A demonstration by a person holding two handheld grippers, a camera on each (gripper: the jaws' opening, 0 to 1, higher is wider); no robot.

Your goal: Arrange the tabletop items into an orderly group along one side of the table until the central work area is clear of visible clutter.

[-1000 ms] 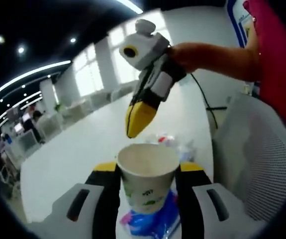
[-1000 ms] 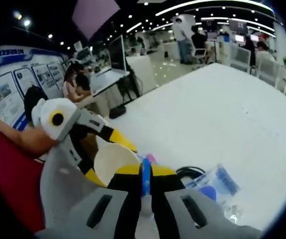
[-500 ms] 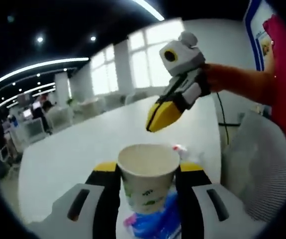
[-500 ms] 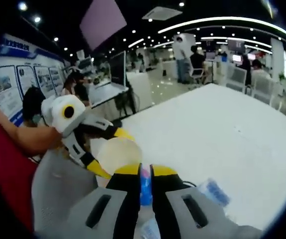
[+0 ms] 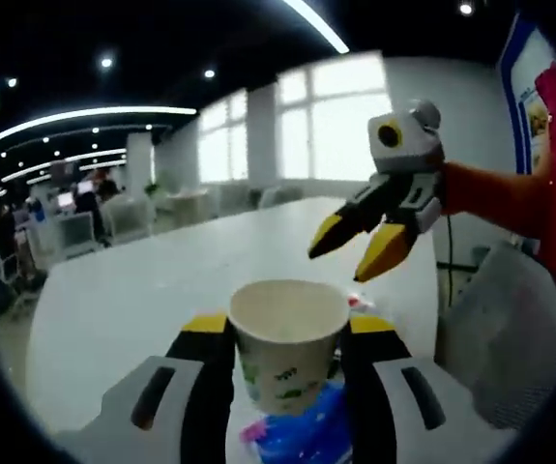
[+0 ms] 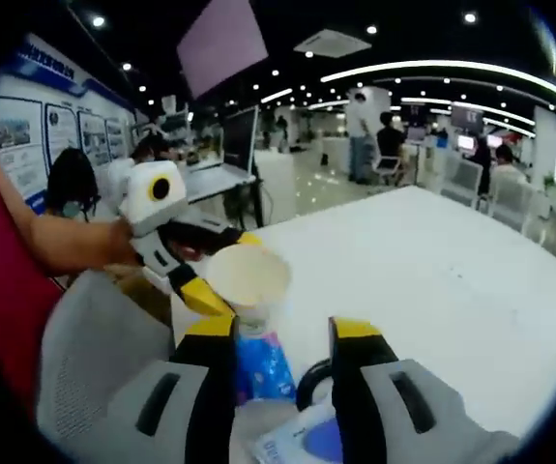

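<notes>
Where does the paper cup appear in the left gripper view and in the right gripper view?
Left gripper view: the paper cup sits at the bottom centre, clamped between that gripper's own two jaws.
Right gripper view: the paper cup is left of centre, held by the left gripper, which enters from the left.
Shared landmark: the white table stretches behind the cup in both views.

cup (image 5: 288,345) between jaws, packet (image 5: 302,437) beneath, table (image 5: 142,290) behind

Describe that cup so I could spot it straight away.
Look at the near end of the long white table. There the left gripper clamps a paper cup upright, above a blue packet. It is white with green print, open-topped, and the one round thing there.
</notes>
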